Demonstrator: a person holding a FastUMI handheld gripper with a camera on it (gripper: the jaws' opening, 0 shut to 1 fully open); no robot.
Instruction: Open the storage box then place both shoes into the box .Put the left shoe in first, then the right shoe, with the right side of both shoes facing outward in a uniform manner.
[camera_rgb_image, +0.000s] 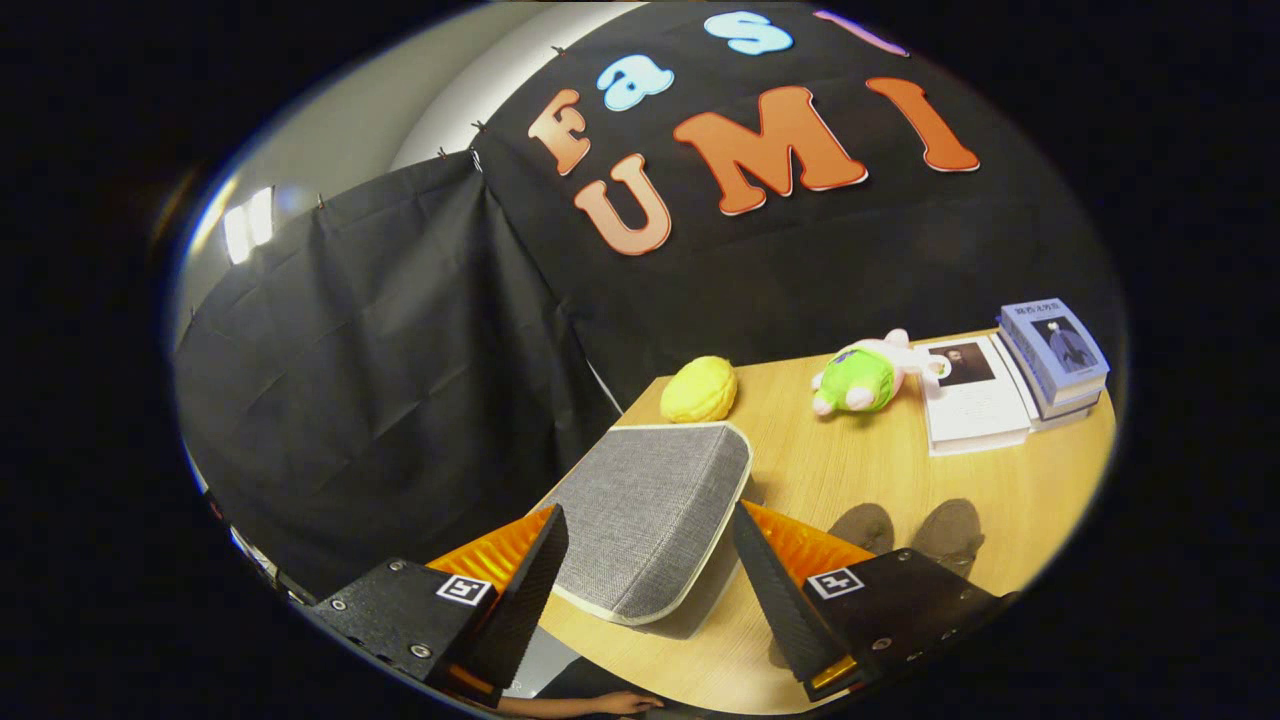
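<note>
Wooden table (850, 470), grey storage box (650, 510) between wide-open empty tool (650, 590), shoes (915, 530), plush (865, 375), books (1050, 355) beyond

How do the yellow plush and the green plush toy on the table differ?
The yellow plush is a plain rounded lump in one colour; the green plush toy has a green body with white and pink limbs sticking out. The yellow plush sits just beyond the grey storage box, while the green one lies nearer the books. Both rest on the wooden table, beyond the open claw.
</note>
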